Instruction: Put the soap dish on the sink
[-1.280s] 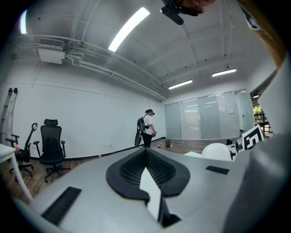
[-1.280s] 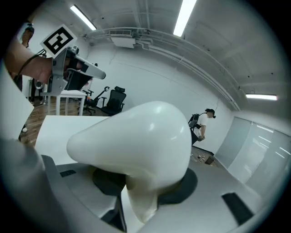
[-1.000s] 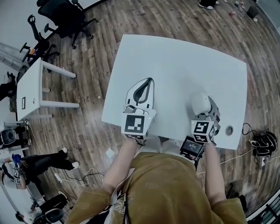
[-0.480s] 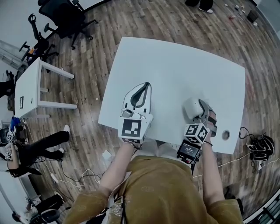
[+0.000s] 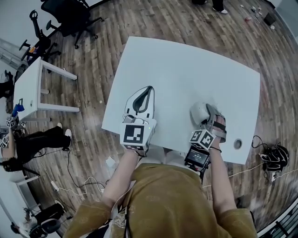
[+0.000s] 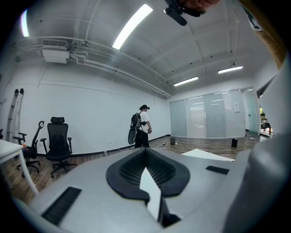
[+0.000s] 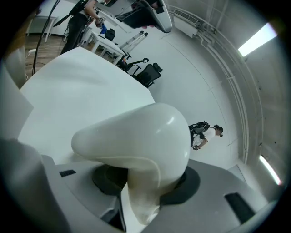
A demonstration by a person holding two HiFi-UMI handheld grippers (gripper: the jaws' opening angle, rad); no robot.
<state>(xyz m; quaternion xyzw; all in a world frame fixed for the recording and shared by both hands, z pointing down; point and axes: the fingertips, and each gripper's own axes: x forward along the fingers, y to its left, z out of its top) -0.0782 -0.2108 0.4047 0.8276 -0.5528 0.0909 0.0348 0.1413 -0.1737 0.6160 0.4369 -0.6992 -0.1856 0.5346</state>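
The soap dish [image 5: 199, 112], white, smooth and rounded, is held over the near right part of the white table [image 5: 186, 65]. My right gripper [image 5: 205, 117] is shut on it. In the right gripper view the soap dish [image 7: 136, 136] fills the middle, pinched between the two grey jaws of the right gripper [image 7: 144, 184]. Whether the dish touches the table I cannot tell. My left gripper [image 5: 145, 95] lies over the near left part of the table, shut on nothing; the left gripper [image 6: 148, 175] shows its black pads meeting. No sink shows in any view.
A round cable hole [image 5: 238, 144] sits in the table's near right corner. To the left stand a small white table [image 5: 32, 88] and office chairs [image 5: 70, 14]. A person [image 5: 28, 146] stands at far left. Cables [image 5: 274, 160] lie on the wooden floor at right.
My right gripper has rolled and sunk toward the table with the soap dish still in it. The left gripper has hardly moved.
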